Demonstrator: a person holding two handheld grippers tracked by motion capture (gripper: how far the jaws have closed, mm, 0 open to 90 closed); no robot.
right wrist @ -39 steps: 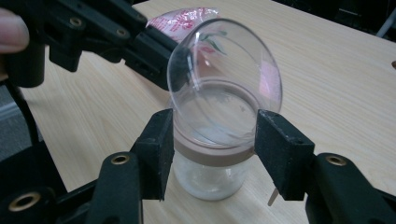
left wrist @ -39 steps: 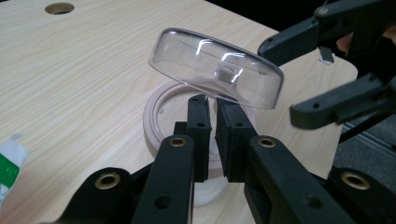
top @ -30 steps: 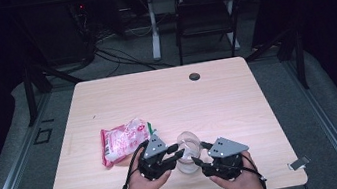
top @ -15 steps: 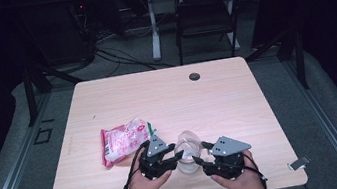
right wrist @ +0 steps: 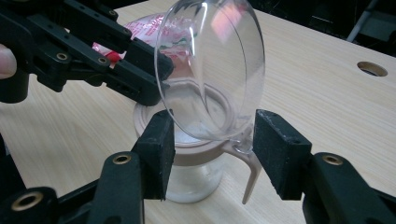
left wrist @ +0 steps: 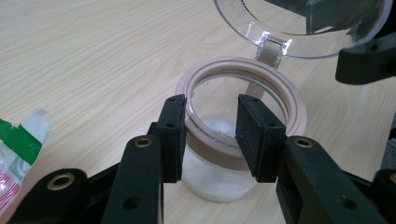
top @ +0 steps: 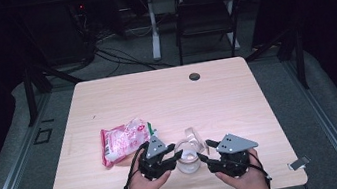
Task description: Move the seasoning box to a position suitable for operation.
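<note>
From above, a small clear jar stands on the counter, between the left gripper and right gripper; a pink bag lies just left of the jar. The left gripper view shows fingers astride the jar's rim, just closing, not clearly pressing. The right gripper view shows released fingers flanking the jar's tipped-up lid.

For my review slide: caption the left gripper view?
Left gripper straddling the rim of an open jar, its clear hinged lid flipped up.
</note>
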